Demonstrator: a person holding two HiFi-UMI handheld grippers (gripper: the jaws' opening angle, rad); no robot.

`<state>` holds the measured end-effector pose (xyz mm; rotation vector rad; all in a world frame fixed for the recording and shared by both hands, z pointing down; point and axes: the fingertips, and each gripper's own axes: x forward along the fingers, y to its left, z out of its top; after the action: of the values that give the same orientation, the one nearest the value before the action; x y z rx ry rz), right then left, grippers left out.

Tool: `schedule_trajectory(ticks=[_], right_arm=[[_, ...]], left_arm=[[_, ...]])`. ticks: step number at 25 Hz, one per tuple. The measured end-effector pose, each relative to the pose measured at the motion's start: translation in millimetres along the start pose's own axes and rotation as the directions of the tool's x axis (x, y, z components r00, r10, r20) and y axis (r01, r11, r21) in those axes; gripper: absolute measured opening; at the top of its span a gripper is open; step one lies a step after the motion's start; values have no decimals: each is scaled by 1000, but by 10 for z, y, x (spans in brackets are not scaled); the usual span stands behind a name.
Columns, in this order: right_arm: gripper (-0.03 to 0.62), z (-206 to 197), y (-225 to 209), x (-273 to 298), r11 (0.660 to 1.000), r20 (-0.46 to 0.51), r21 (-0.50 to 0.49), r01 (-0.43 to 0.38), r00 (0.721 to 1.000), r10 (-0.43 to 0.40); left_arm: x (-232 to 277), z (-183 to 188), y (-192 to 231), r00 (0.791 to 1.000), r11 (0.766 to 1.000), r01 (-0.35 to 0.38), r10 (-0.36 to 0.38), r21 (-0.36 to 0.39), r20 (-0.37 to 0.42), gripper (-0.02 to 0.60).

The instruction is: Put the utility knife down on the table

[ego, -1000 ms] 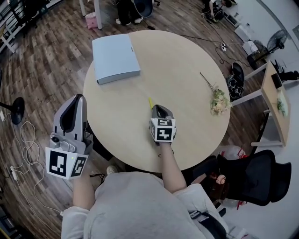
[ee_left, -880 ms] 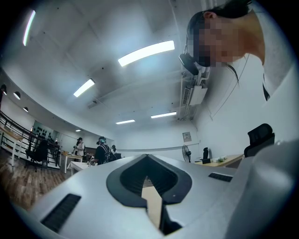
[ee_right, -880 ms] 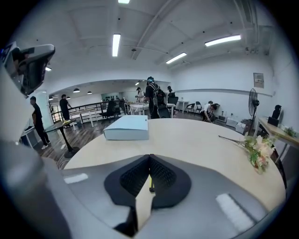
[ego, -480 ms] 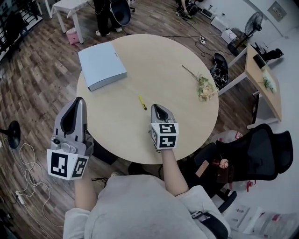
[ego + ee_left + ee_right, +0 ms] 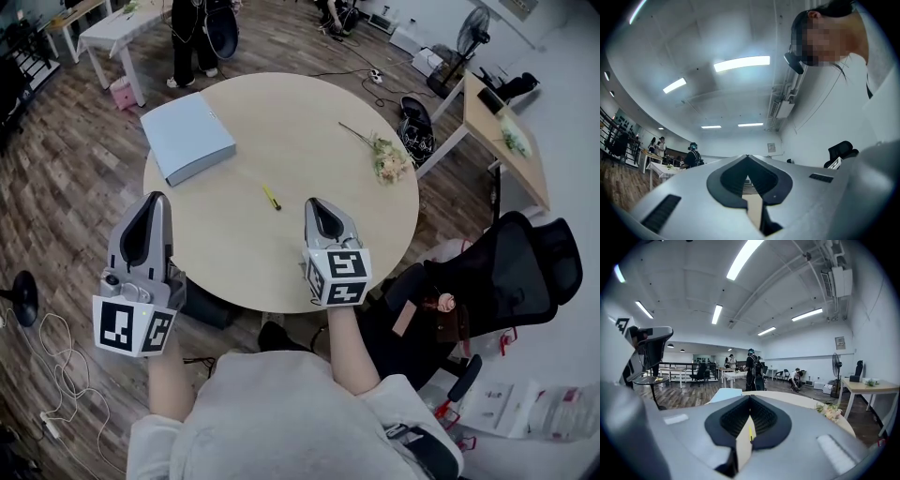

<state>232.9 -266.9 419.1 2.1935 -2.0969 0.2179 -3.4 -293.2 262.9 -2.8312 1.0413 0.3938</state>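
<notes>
A slim yellow utility knife (image 5: 271, 197) lies flat on the round beige table (image 5: 309, 112), near its middle, with nothing touching it. My right gripper (image 5: 315, 202) hovers over the table's near edge, a little right of the knife and short of it, jaws shut and empty. Through the slit behind its tips the right gripper view shows a sliver of the yellow knife (image 5: 750, 433) ahead of the right gripper (image 5: 750, 397). My left gripper (image 5: 155, 198) is held off the table's left edge, above the floor. In its own view the left gripper (image 5: 747, 157) points up at the ceiling, shut, holding nothing.
A pale blue flat box (image 5: 187, 138) lies on the table's far left. A dried flower sprig (image 5: 382, 158) rests at the far right. A black office chair (image 5: 506, 272) stands to the right, and a wooden side table (image 5: 502, 127) beyond it. People stand at the far desks (image 5: 103, 33).
My right gripper has drawn back from the knife toward the table's near edge. The knife stays lying on the table. The head view has shifted back; the left gripper holds its place.
</notes>
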Motion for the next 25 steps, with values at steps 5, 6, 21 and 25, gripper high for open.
schedule_trajectory(ticks=[5,6,21,25], right_arm=[[11,276,57,-367,999,71,-13,30,997,-29],[11,324,66,-439,999,84,-17,39,996,-37],[11,758,294,-1347,993,240,-27,113,965,-104],[11,819,353,-1525,990,268,-39,139,955,-123]], left_arm=[[-110,96,-120,999,999,34,-34,2,11,6],[-134,111,-140,999,999,41,-41,1,14,7],[-485,281,-391,993,993,117,-117,-1,34,6],[-551,293,-440,990,991,134,-133,-11,37,6]])
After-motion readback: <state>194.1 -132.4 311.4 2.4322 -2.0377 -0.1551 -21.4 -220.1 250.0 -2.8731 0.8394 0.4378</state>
